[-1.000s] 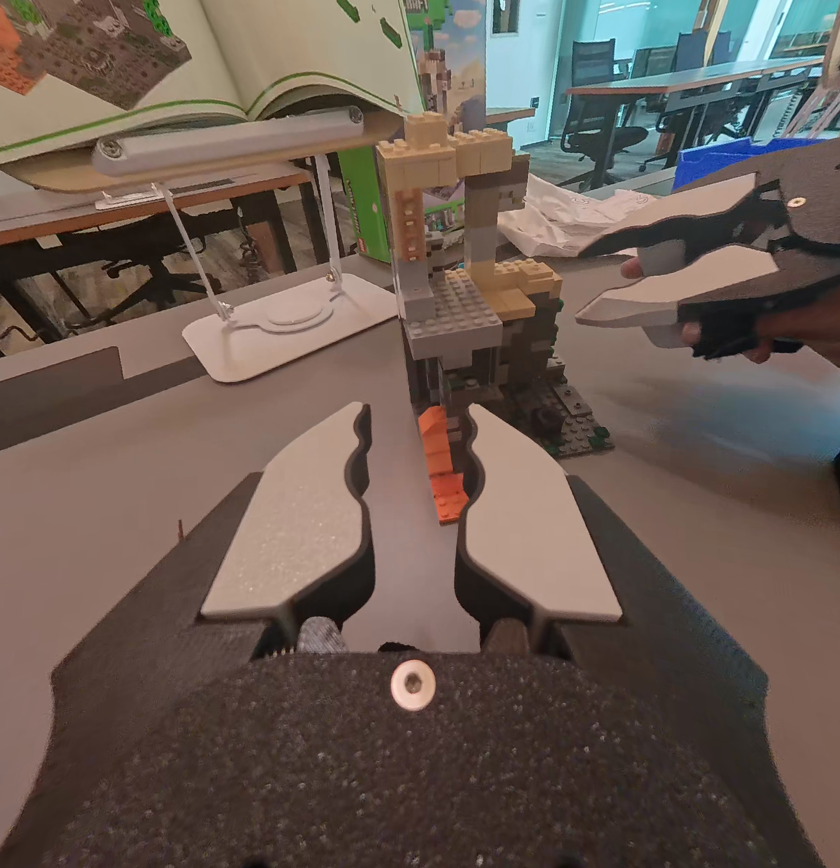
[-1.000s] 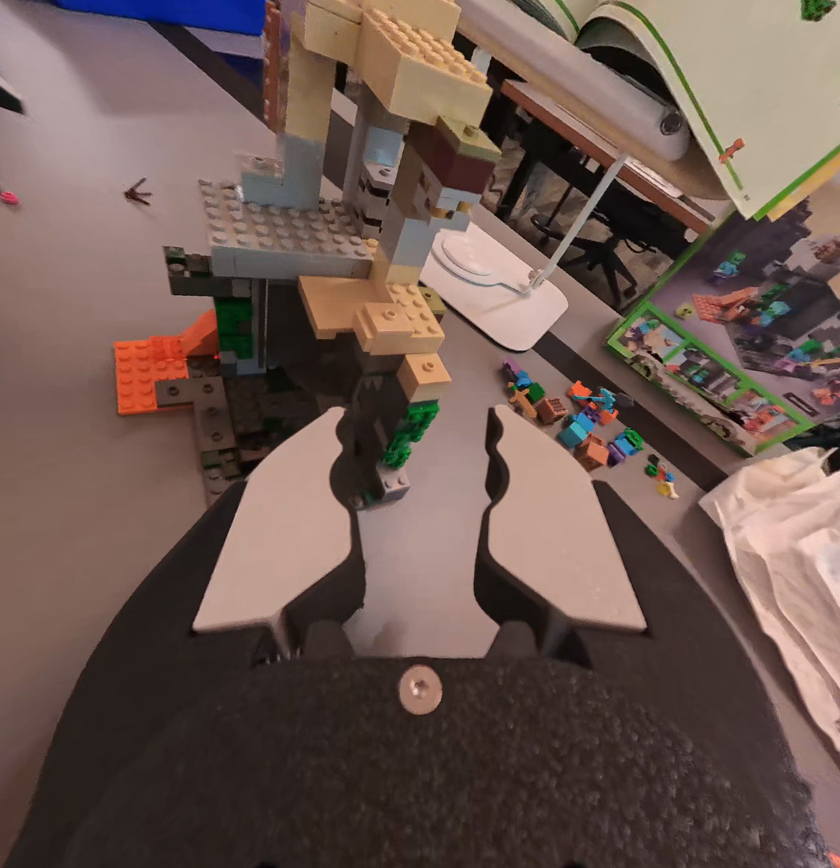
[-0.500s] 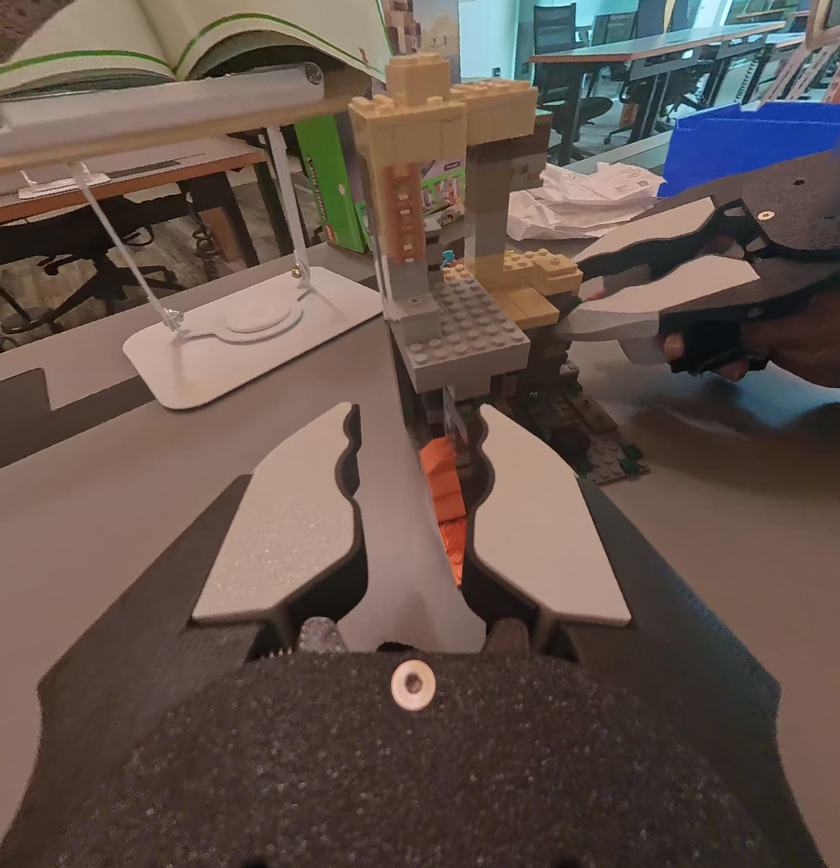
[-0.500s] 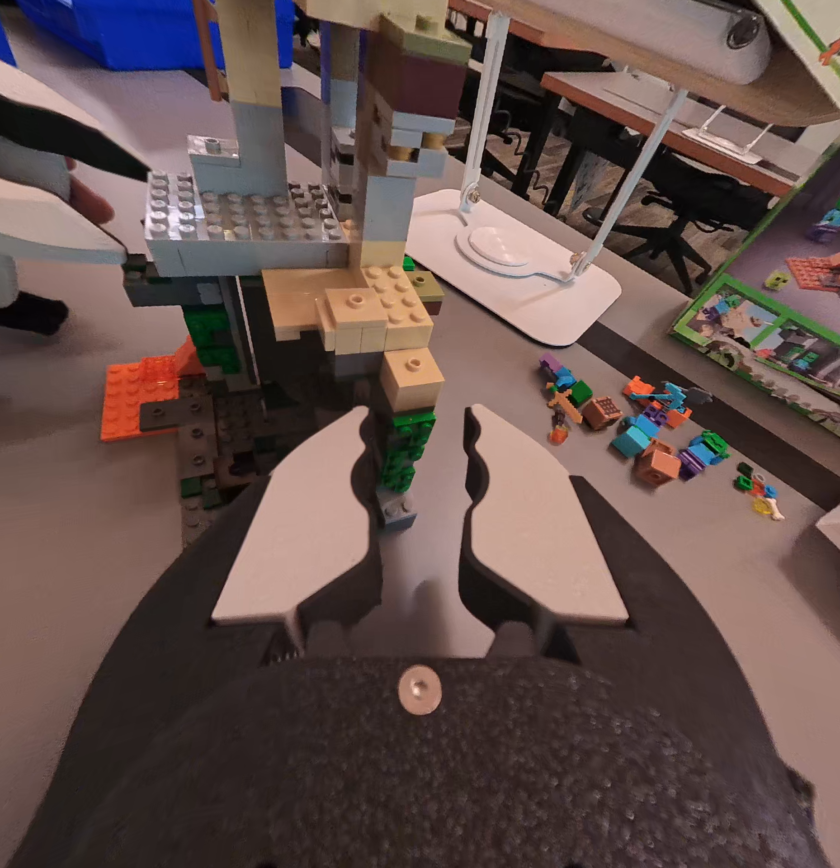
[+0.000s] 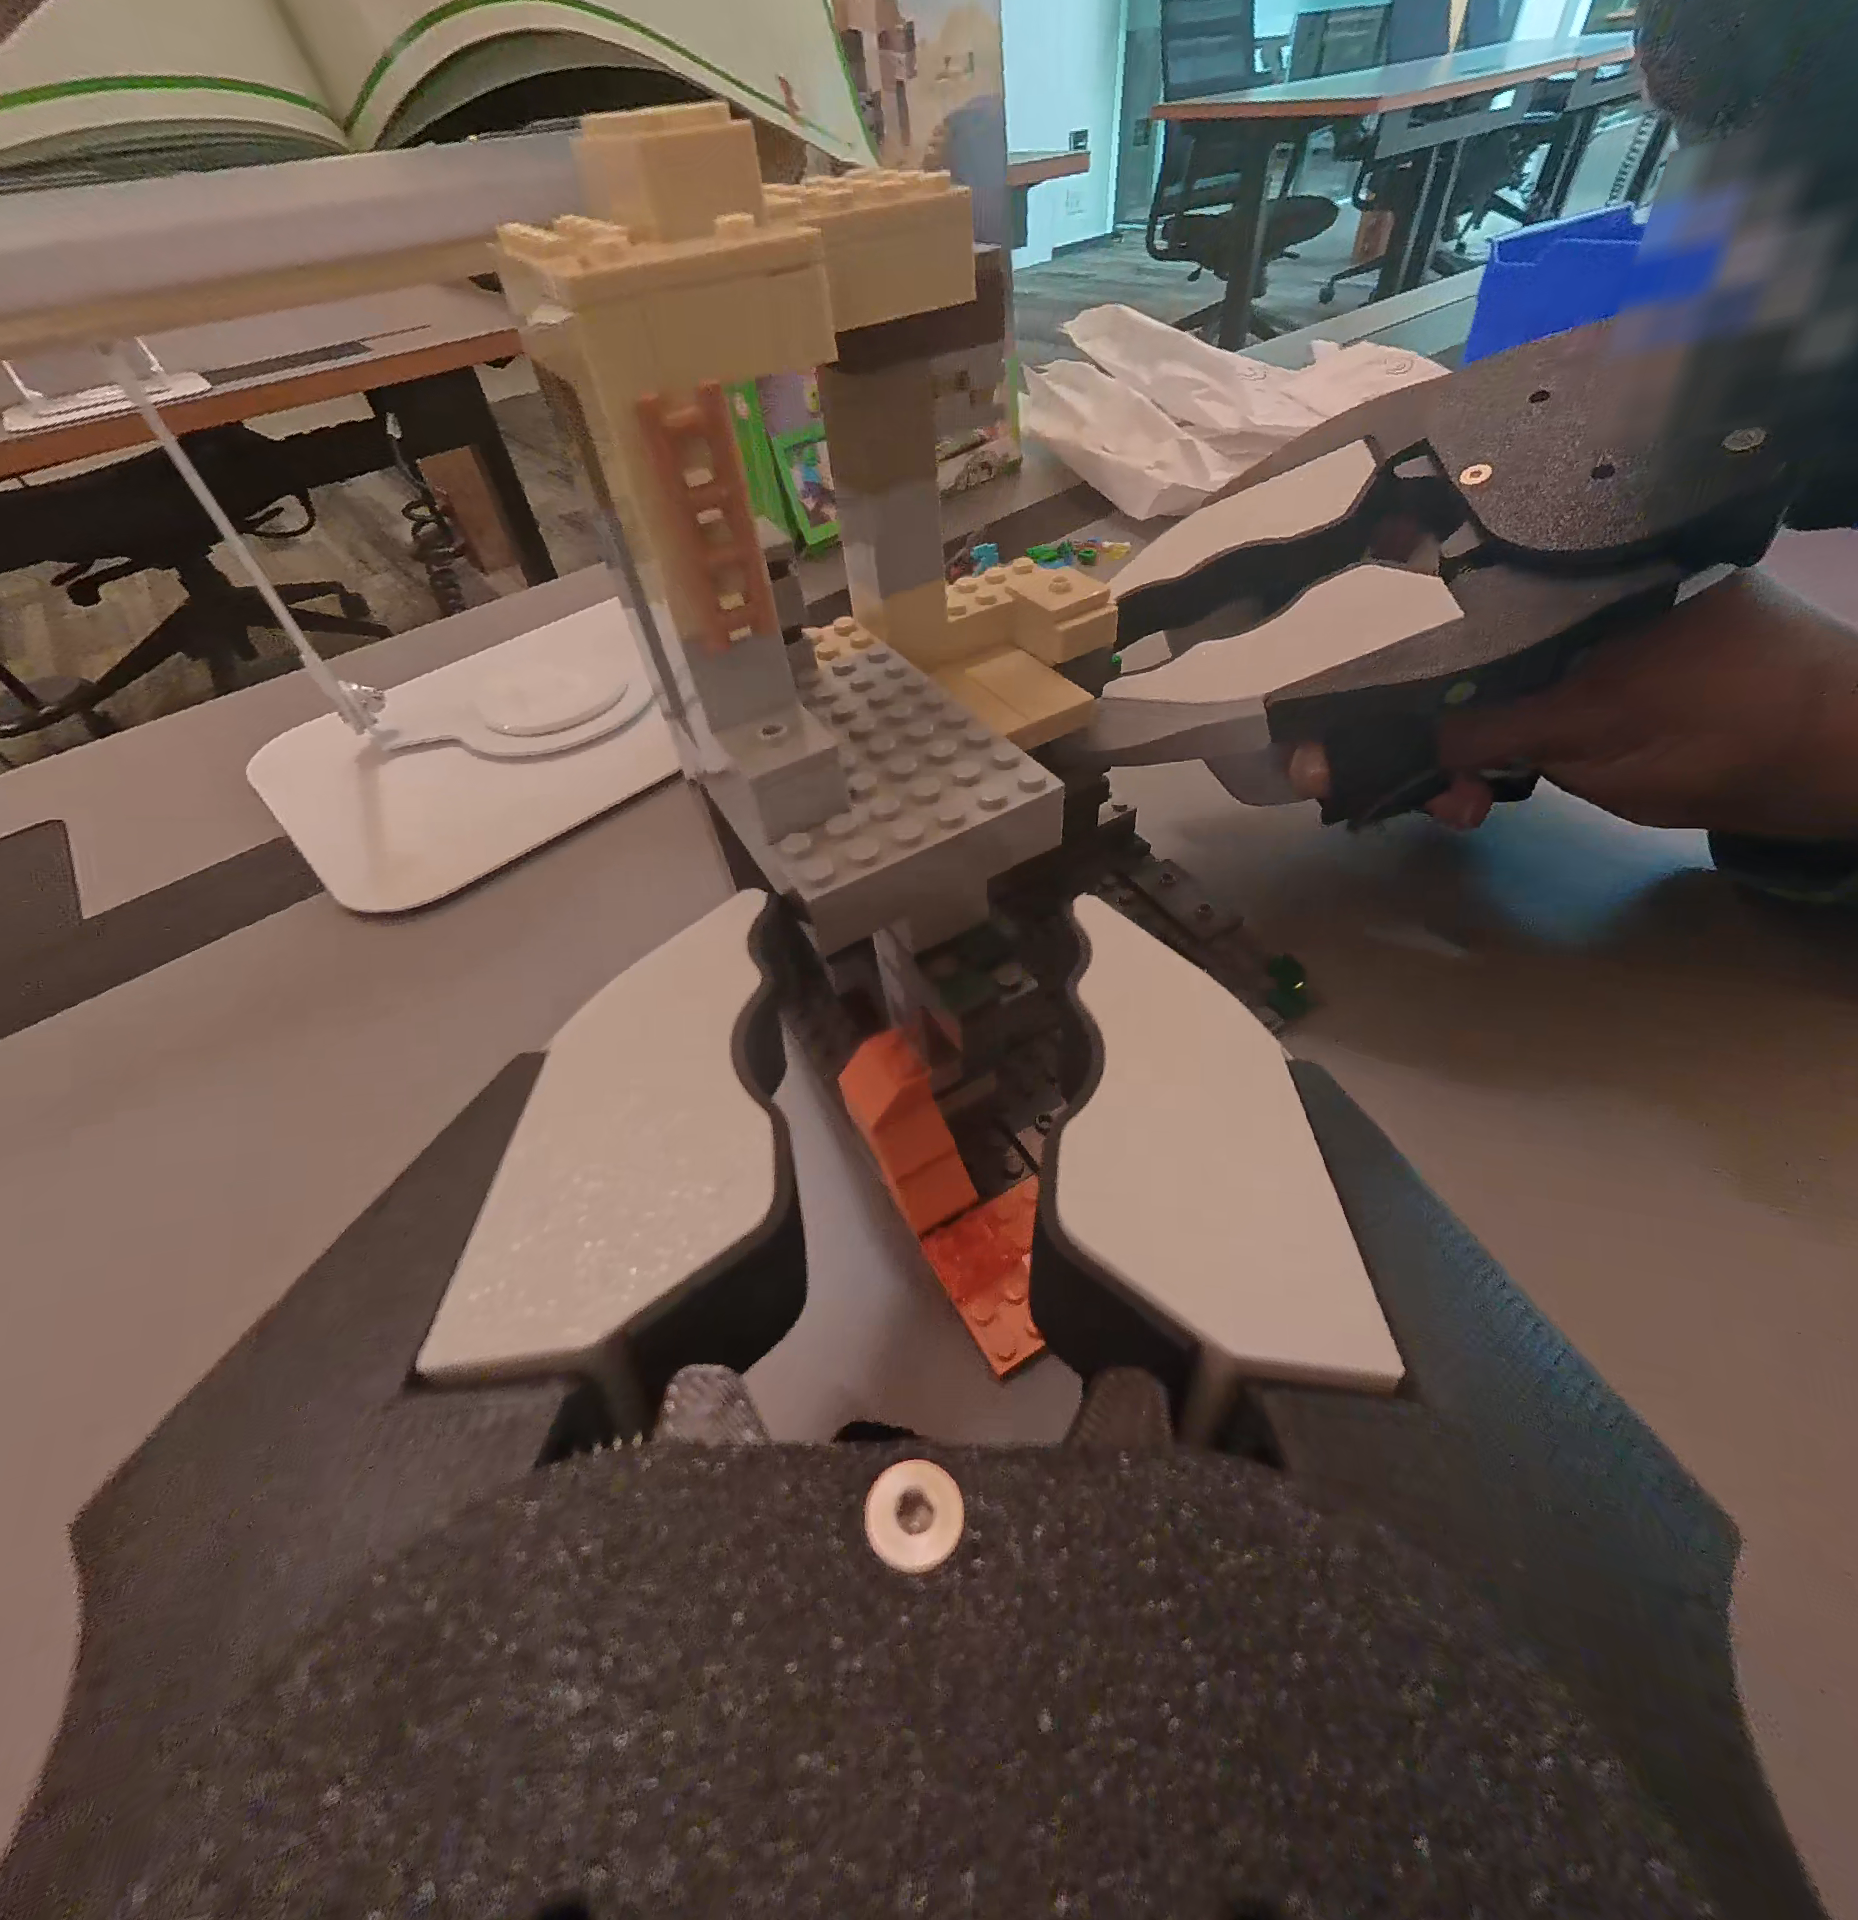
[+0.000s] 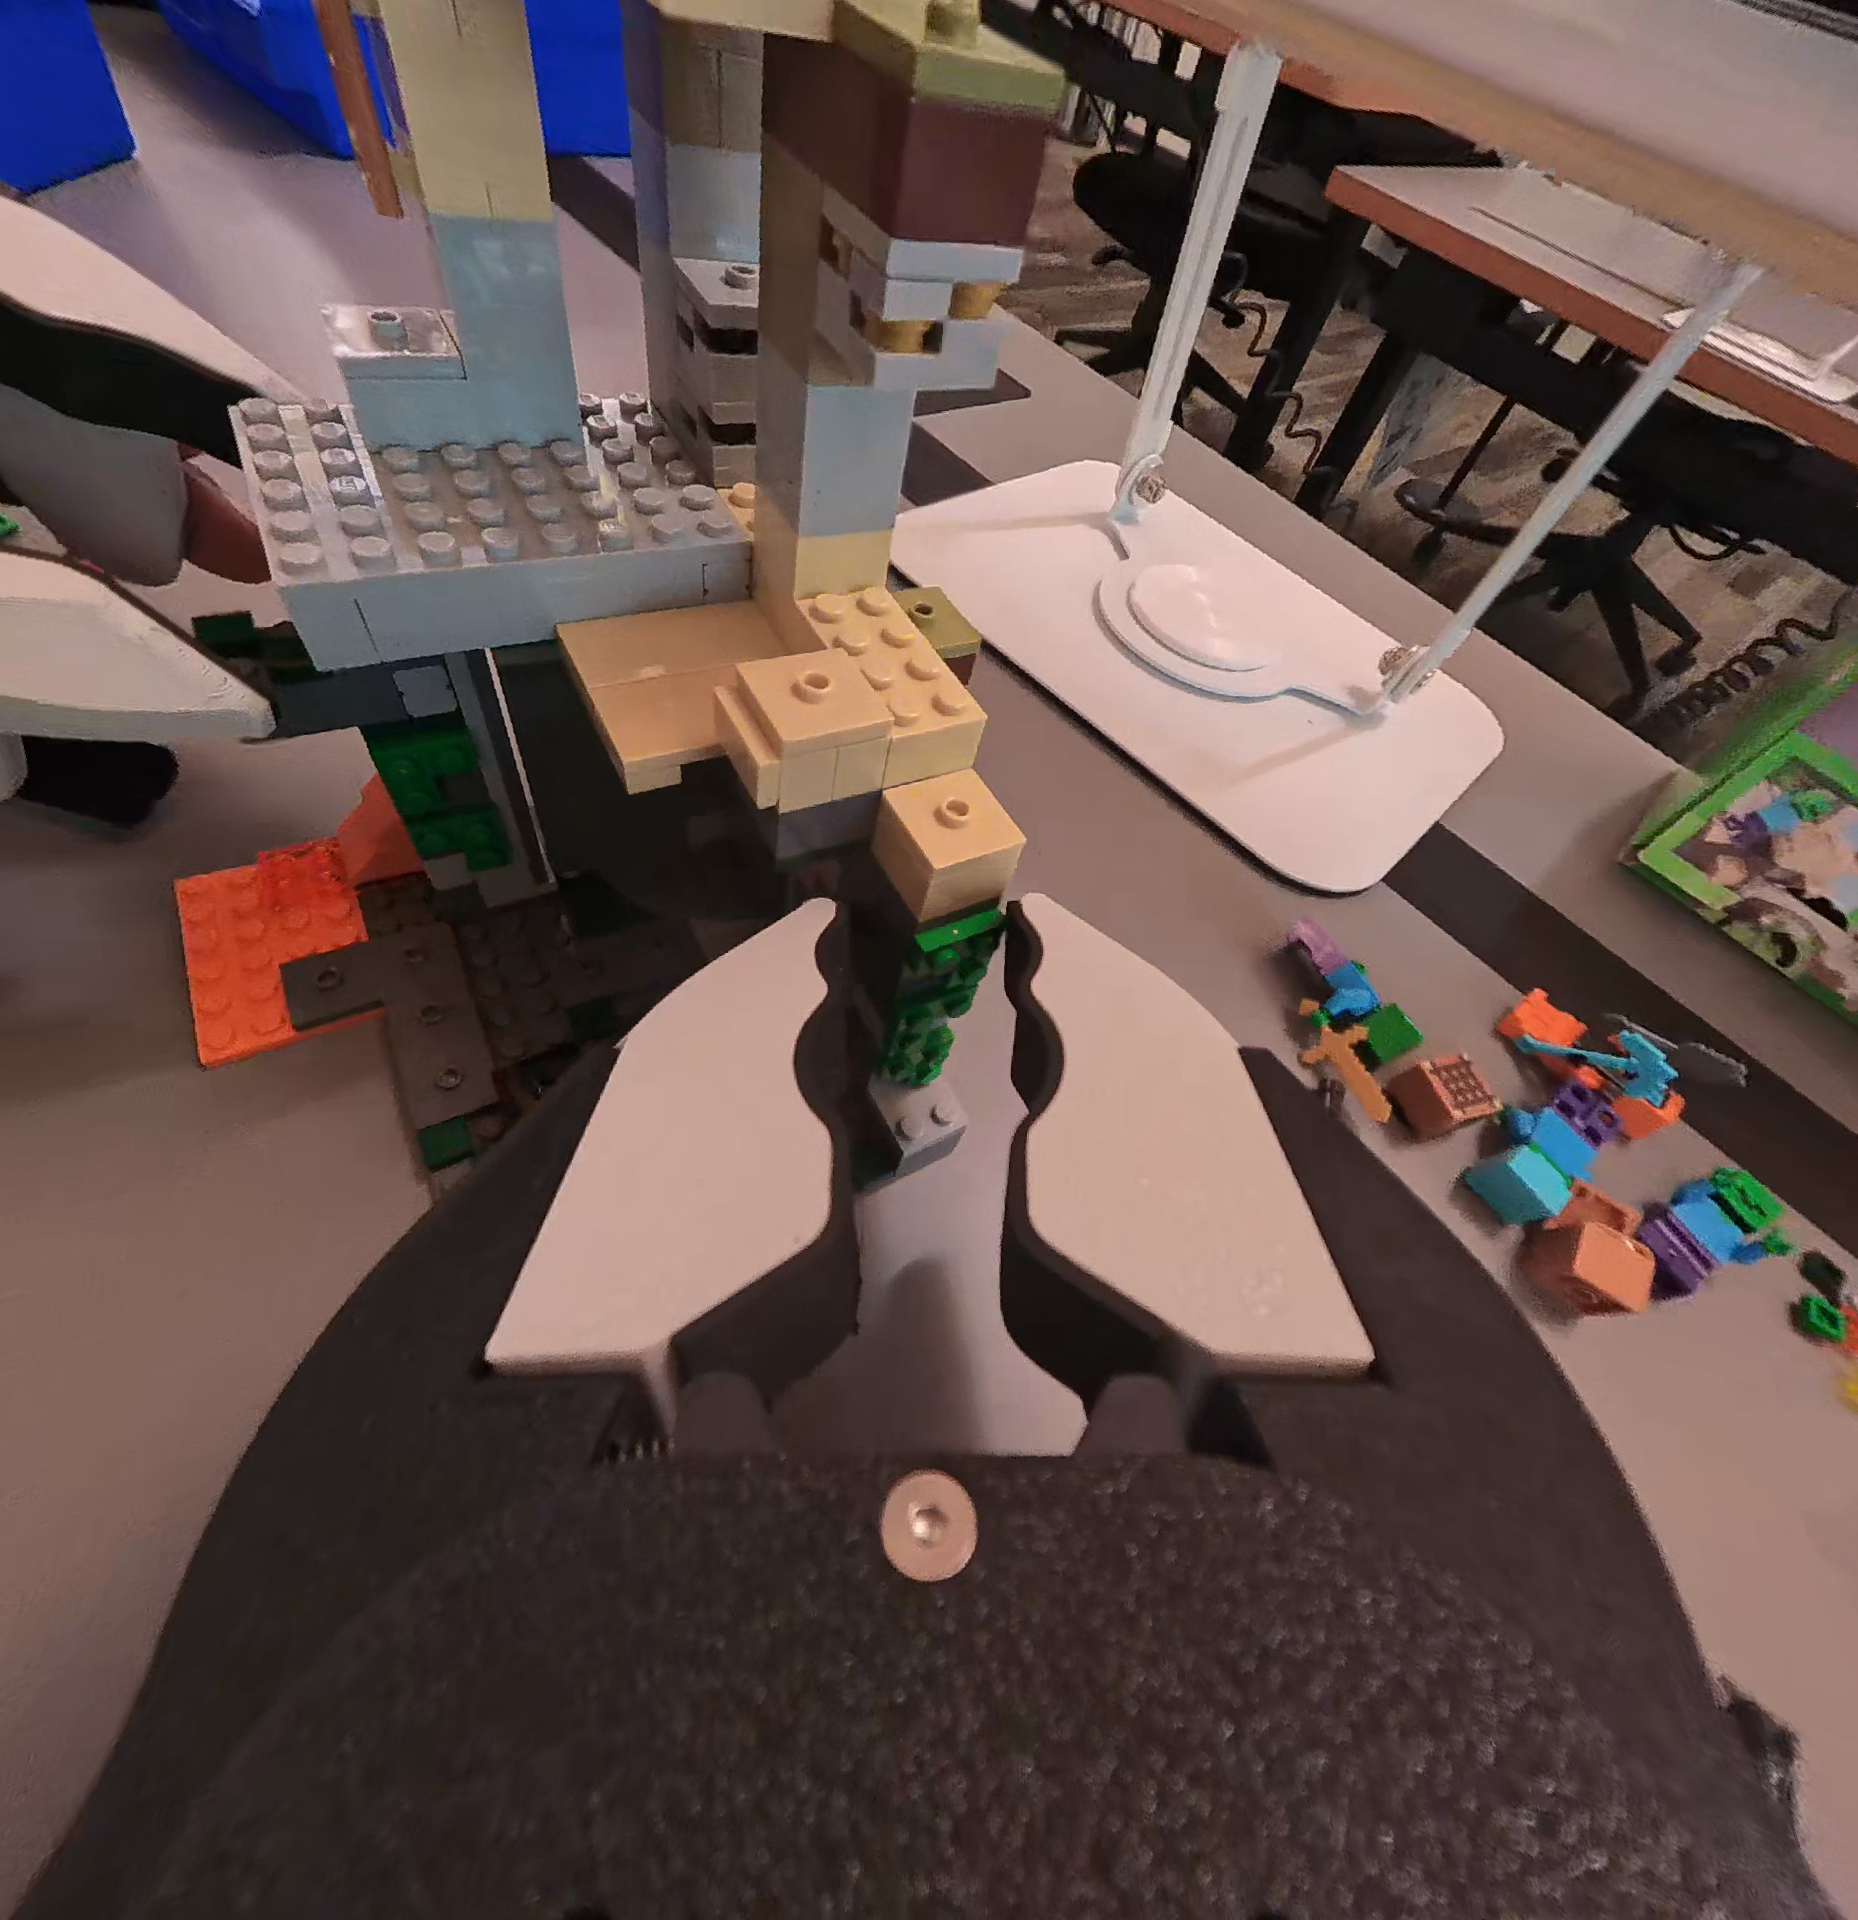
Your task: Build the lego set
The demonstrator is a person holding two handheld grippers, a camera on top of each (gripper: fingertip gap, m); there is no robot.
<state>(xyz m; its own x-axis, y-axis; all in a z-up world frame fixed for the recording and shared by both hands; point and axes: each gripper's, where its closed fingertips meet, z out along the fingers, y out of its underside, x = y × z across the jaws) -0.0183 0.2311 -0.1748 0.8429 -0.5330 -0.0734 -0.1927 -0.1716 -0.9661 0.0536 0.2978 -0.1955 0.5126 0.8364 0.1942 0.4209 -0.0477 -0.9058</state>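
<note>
The lego model (image 5: 904, 769) is a tall tower with a grey studded platform, tan blocks on top and an orange plate (image 5: 987, 1288) at its foot. It also shows in the right wrist view (image 6: 489, 520). My left gripper (image 5: 920, 935) is open, its fingers on either side of the dark lower section under the platform. My right gripper (image 6: 920, 914) is closed on the green vine column (image 6: 935, 997) below a tan block (image 6: 946, 842). In the left wrist view the right gripper (image 5: 1112, 665) reaches in sideways from the right. The left gripper's fingers (image 6: 94, 655) show at the left edge.
A white book stand base (image 6: 1216, 665) sits behind the model and holds an open instruction book (image 5: 281, 73) overhead. Loose small pieces (image 6: 1548, 1143) lie right of the model, near the green set box (image 6: 1787, 894). Crumpled white bags (image 5: 1164, 416) and a blue bin (image 5: 1559, 281) are farther back. The orange plate (image 5: 987, 1288) is closer to my left gripper, around 8 centimeters from its tips; the right tips are 15 centimeters off. The right camera catches it too, in the right wrist view (image 6: 273, 898).
Both grippers moved in to the model. The right gripper's fingers narrowed around the green column. The left gripper's fingers spread slightly and came around the model's lower part.
</note>
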